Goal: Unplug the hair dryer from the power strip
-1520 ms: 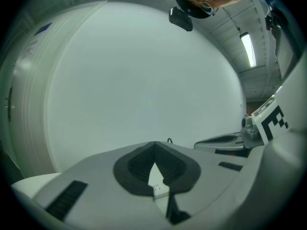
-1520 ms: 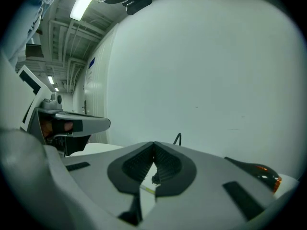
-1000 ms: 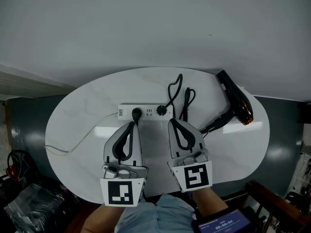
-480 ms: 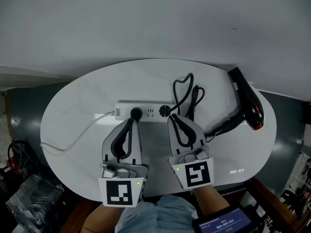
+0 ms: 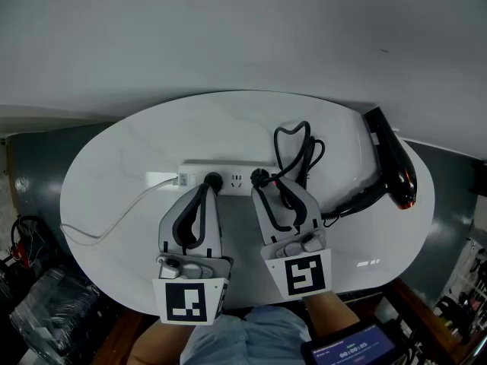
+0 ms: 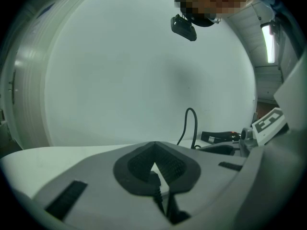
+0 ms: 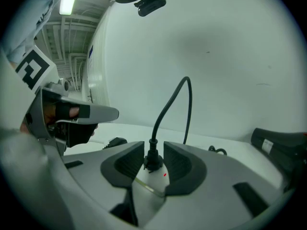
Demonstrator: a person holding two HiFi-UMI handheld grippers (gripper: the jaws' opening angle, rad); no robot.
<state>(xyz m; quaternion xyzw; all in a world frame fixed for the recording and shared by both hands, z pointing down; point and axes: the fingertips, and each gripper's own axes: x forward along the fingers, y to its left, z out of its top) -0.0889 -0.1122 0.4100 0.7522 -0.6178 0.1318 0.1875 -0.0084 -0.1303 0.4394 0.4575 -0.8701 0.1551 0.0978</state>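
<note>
Plug [image 5: 259,178]: black, seated in the right end of the strip, and standing upright between the right tongs' pads in the right gripper view [image 7: 152,159].
Cord [image 5: 293,147]: black. It rises from the plug, loops on the counter behind the strip and runs right towards the dryer.
Dryer [image 5: 392,158]: black, lying on its side at the counter's far right edge, well apart from the strip, with its handle pointing back towards the middle.
Strip [image 5: 228,172]: white, lying lengthwise across the middle of the counter. A white cable [image 5: 114,226] leaves its left end and curves off to the counter's left edge.
Second plug [image 5: 212,180]: black, in the strip to the left of the first one.
Right tongs [image 5: 268,186]: open, having just been opening. One ribbed pad sits on each side of the plug, close to it but not squeezing it, and the tips are at the strip's near edge.
Left tongs [image 5: 205,191]: closed, tips together, nothing gripped. The tips point at the second plug from just in front of the strip.
Counter [image 5: 137,150]: white and oval, against a pale wall. Both tongs reach in from its near edge, side by side.
</note>
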